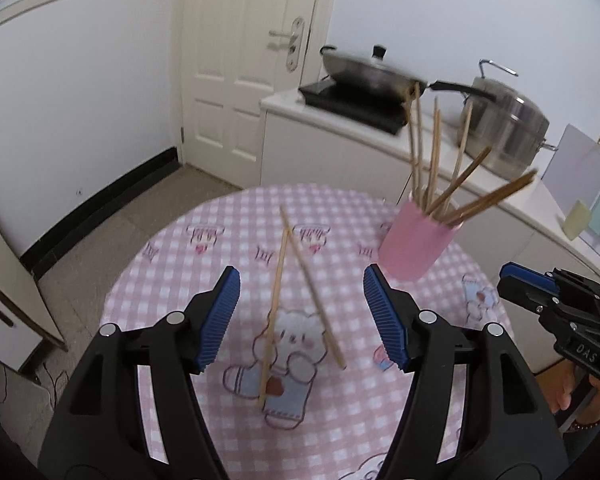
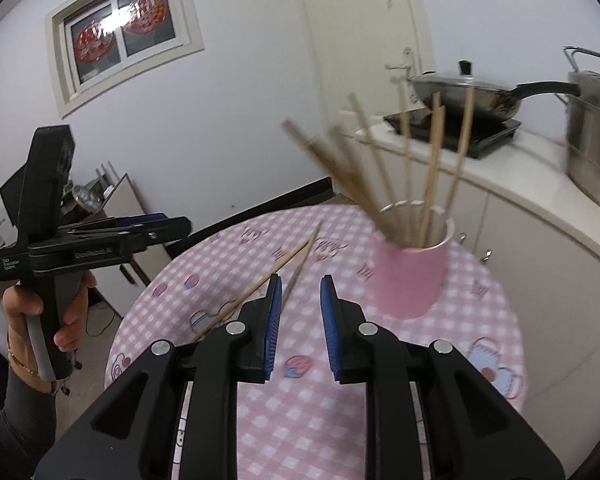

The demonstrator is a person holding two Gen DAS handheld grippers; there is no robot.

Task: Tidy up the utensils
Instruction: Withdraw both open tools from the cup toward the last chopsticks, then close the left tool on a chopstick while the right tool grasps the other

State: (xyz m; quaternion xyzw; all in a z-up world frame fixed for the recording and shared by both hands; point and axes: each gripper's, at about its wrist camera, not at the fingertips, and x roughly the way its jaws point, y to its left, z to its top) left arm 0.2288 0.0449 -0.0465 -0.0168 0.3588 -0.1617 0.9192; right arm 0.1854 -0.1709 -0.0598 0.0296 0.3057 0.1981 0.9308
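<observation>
Both grippers, left point(image 1: 302, 316) wide open and right point(image 2: 300, 326) narrowly parted, hover empty over two chopsticks point(image 1: 296, 280), pink cup point(image 1: 414, 242) at two o'clock.

Blurred: upper ends of the chopsticks in the pink cup point(image 2: 410, 276), smeared into brown streaks on the left in the right wrist view. Hidden inside the cup: their lower ends. Cut off by the right edge: most of the steel pot point(image 2: 594, 148). Partly covered by the left finger of the right gripper point(image 2: 300, 320): near end of one loose chopstick point(image 2: 256, 286) on the table point(image 2: 300, 420).
</observation>
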